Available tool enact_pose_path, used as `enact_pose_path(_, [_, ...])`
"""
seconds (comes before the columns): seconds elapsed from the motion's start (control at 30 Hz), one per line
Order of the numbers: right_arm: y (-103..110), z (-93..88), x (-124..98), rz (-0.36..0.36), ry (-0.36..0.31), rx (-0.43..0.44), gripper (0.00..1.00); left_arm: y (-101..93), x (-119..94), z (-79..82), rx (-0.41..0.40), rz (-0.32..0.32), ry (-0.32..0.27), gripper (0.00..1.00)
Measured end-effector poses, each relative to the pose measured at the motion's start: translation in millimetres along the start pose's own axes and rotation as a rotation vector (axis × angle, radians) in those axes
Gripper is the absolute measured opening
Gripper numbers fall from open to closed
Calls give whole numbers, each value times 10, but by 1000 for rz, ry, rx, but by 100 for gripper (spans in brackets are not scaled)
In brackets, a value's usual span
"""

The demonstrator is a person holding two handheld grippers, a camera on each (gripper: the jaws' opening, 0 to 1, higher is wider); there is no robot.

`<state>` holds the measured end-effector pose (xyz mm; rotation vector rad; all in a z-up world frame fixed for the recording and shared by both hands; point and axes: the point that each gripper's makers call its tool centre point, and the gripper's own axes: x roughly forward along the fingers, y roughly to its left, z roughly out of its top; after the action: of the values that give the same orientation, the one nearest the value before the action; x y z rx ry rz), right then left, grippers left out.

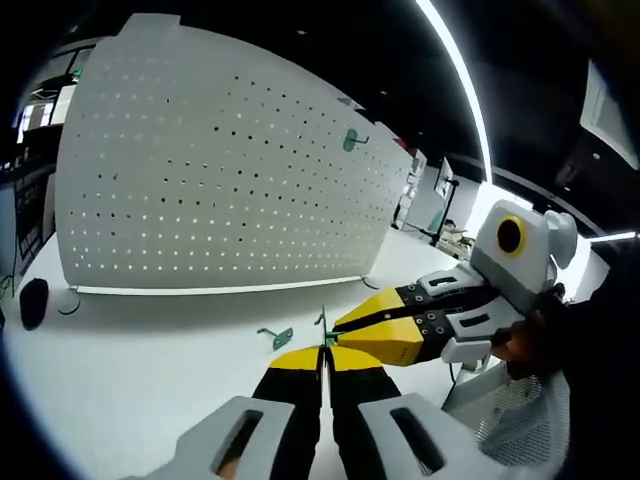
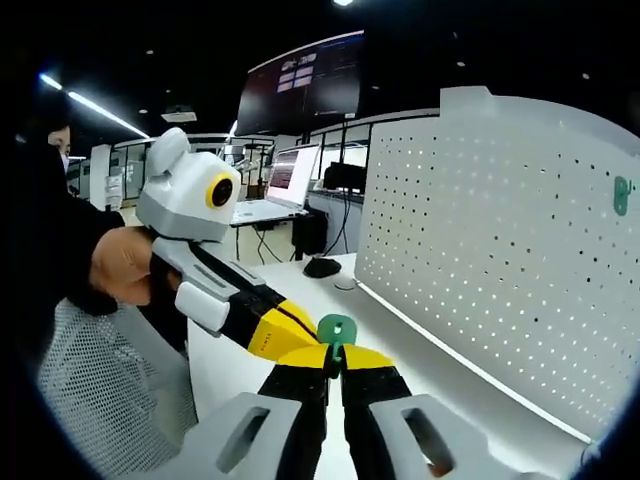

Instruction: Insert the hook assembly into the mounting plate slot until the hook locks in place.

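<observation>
A small green hook piece point(image 2: 336, 329) is pinched where both grippers meet, above the white table point(image 1: 150, 370). My right gripper point(image 2: 336, 358) is shut on its lower part. My left gripper point(image 2: 316, 336) comes in from the left, its yellow tips closed against the same piece. In the left gripper view that piece is a thin green sliver point(image 1: 322, 324) above my shut left gripper point(image 1: 323, 350), with the right gripper point(image 1: 336, 336) touching it from the right. The white perforated mounting plate point(image 1: 220, 170) point(image 2: 500, 250) stands upright behind, carrying one green hook point(image 1: 350, 141) point(image 2: 622, 195).
Another green hook point(image 1: 277, 338) lies on the table in front of the plate. A black mouse point(image 2: 322, 267) and monitors point(image 2: 290, 170) sit at the table's far end. A person's hand point(image 2: 120, 265) holds the left gripper, beside a mesh chair back point(image 2: 90, 380).
</observation>
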<state>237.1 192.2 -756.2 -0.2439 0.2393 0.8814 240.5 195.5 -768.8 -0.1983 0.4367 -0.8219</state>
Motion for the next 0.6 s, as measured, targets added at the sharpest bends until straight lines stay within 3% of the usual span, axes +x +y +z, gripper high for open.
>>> enact_pose_path(0.6, [-251,100,-127,-98,-40,15,0,-8,-21,91,31,4,-44,15])
